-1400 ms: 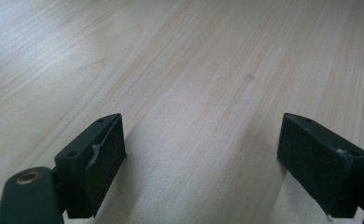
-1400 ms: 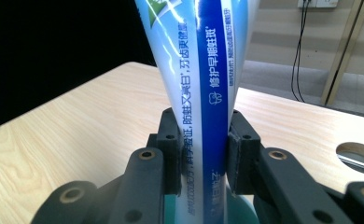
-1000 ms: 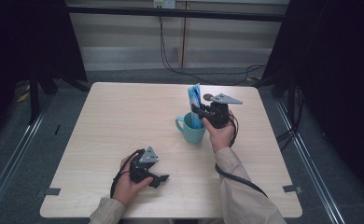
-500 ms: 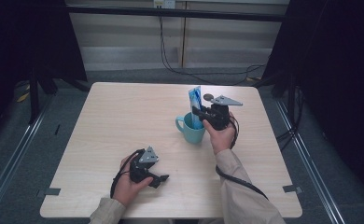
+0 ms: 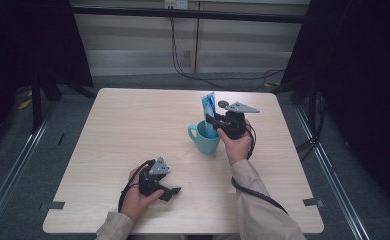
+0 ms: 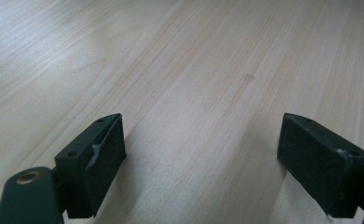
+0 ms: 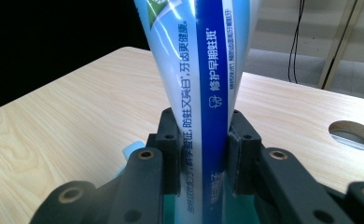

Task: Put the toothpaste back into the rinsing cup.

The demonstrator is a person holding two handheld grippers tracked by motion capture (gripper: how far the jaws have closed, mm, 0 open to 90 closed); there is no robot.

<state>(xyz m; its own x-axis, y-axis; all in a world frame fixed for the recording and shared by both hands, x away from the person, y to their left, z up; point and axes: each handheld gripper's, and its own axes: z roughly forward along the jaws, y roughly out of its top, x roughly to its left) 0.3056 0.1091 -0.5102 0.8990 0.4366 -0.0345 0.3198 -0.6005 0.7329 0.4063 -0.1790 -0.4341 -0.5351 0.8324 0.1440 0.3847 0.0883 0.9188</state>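
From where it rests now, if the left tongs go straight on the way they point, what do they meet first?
The left tongs are open and aim low over the bare table; they would probably meet only the wood surface first.

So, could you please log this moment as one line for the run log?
right gripper: shut on blue-and-white toothpaste tube | tube: upright over teal ceramic mug | left gripper: open, on light wooden table

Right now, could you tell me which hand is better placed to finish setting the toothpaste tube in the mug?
The right. The right gripper is already shut on the toothpaste tube, directly over the mug. The left gripper rests open on the table, well short of the mug.
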